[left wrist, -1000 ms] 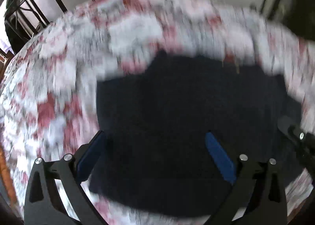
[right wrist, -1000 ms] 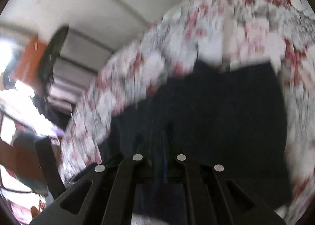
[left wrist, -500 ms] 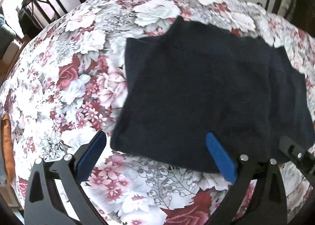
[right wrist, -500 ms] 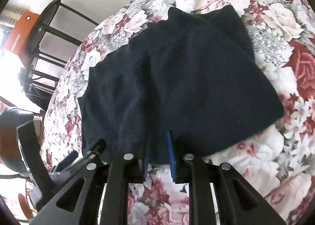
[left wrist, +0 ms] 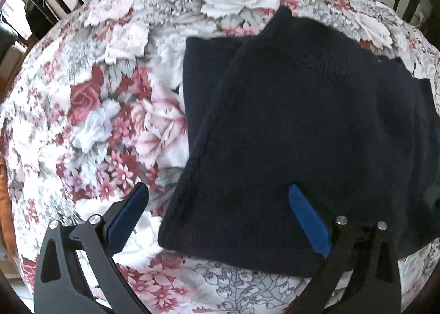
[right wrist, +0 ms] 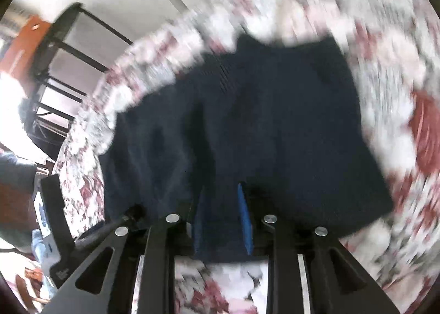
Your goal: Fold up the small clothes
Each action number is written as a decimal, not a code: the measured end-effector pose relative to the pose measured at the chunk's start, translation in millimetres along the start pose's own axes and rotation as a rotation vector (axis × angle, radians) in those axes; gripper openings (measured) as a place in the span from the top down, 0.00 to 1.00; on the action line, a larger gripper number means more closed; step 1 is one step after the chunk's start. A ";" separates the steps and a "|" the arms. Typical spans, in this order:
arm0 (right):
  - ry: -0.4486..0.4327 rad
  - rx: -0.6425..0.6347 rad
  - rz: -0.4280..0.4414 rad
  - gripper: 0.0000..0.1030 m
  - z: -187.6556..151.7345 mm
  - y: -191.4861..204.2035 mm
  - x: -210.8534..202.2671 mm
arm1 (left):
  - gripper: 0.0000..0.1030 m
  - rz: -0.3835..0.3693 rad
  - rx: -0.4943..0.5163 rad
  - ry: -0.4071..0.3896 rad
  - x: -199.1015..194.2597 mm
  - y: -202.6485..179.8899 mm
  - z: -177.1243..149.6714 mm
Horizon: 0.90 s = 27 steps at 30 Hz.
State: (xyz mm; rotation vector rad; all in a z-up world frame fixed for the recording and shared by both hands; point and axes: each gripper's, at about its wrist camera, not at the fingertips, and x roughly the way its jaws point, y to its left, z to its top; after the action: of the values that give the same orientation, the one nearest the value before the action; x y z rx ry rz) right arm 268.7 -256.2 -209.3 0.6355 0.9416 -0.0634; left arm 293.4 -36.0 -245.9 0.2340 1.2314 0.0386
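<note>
Knitwear is the work here: a dark navy knitted garment (left wrist: 302, 127) lies partly folded on the floral tablecloth (left wrist: 110, 99), toward the right half of the round table, its near hem close to the near edge. In the left wrist view one layer sits doubled over another, with a narrower strip showing along the garment's left side.

The left gripper (left wrist: 217, 204) stands wide open, one blue pad over bare cloth beside the left edge of the garment, the other over the knit itself; it holds nothing. The right gripper (right wrist: 221, 212) has its jaws narrowed around the near hem, navy fabric filling the gap between the pads, though that view is blurred and I cannot tell whether they truly pinch.

Judging from this, a fold is under way. The next move probably calls for a firm hold on the hem, then carrying it over evenly without dragging the lower layer askew.
</note>
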 end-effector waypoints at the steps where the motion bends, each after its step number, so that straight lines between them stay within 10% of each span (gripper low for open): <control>1: -0.026 -0.030 -0.005 0.75 3.1 6.4 -1.0 | 0.04 0.006 0.006 -0.014 -2.6 -2.0 2.1; 14: 0.029 -0.164 -0.090 0.71 9.7 37.0 56.0 | 0.04 0.020 0.000 -0.003 7.3 -13.6 41.5; 27: -0.064 -0.109 -0.080 0.59 33.3 26.2 24.3 | 0.04 0.042 -0.035 -0.066 -6.0 0.5 57.8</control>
State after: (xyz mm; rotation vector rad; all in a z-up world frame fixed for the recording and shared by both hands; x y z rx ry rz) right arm 316.1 -247.3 -201.4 0.4926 0.9017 -0.1028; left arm 345.6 -45.5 -222.2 0.2285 1.1593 0.0880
